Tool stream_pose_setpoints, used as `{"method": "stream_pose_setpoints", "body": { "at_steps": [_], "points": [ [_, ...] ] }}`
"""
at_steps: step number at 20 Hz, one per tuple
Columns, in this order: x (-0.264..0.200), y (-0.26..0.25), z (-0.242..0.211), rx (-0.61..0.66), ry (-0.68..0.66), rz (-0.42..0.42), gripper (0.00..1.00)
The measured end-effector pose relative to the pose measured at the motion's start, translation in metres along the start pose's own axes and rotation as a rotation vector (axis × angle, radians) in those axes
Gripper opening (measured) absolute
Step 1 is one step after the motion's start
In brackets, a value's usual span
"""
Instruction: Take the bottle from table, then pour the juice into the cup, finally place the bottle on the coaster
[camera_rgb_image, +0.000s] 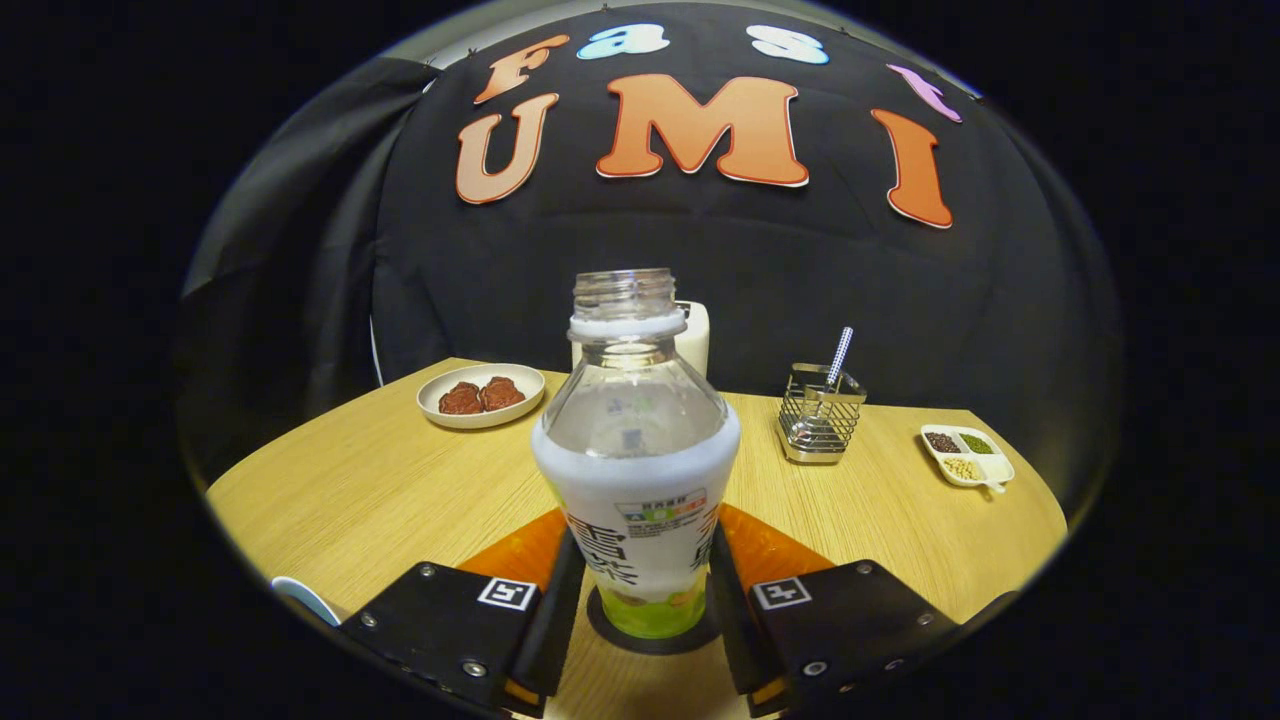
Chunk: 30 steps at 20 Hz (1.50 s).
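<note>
An uncapped clear bottle (635, 440) with a white label stands upright between my fingers. A little greenish juice shows at its bottom. It rests on a dark round coaster (655, 647) on the wooden table (380, 490). My gripper (647, 535) is shut on the bottle, with a finger pressing each side of the label. A white cup-like vessel (695, 340) stands right behind the bottle's neck, mostly hidden. A pale blue-rimmed object (300, 598) peeks out by the left finger; I cannot tell what it is.
Beyond the bottle to the left sits a white plate (482, 396) with two brown pieces of food. A wire holder (820, 418) with a metal utensil stands to the right. Farther right, a small divided dish (968, 456) holds grains near the table's edge.
</note>
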<state>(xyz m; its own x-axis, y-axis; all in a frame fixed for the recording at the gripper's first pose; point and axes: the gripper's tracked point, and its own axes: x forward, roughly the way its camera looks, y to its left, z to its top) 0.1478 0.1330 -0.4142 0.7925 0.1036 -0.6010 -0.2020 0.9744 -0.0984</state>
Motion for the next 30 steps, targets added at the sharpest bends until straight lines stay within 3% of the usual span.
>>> {"method": "stream_pose_setpoints", "body": {
  "at_steps": [2, 5, 7, 12, 17, 22, 30],
  "points": [
    [-0.003, -0.001, -0.008, 0.012, 0.032, 0.009, 0.67],
    [-0.024, -0.012, 0.008, 0.048, 0.02, -0.017, 0.92],
    [-0.045, -0.016, 0.033, 0.09, -0.042, -0.006, 0.98],
    [-0.118, -0.03, 0.083, 0.121, -0.159, 0.038, 0.97],
    [-0.196, -0.055, 0.126, 0.104, -0.26, 0.023, 0.97],
    [-0.271, -0.071, 0.161, -0.008, -0.377, -0.025, 0.97],
    [-0.357, -0.076, 0.195, -0.032, -0.508, -0.071, 0.97]
  ]
}}
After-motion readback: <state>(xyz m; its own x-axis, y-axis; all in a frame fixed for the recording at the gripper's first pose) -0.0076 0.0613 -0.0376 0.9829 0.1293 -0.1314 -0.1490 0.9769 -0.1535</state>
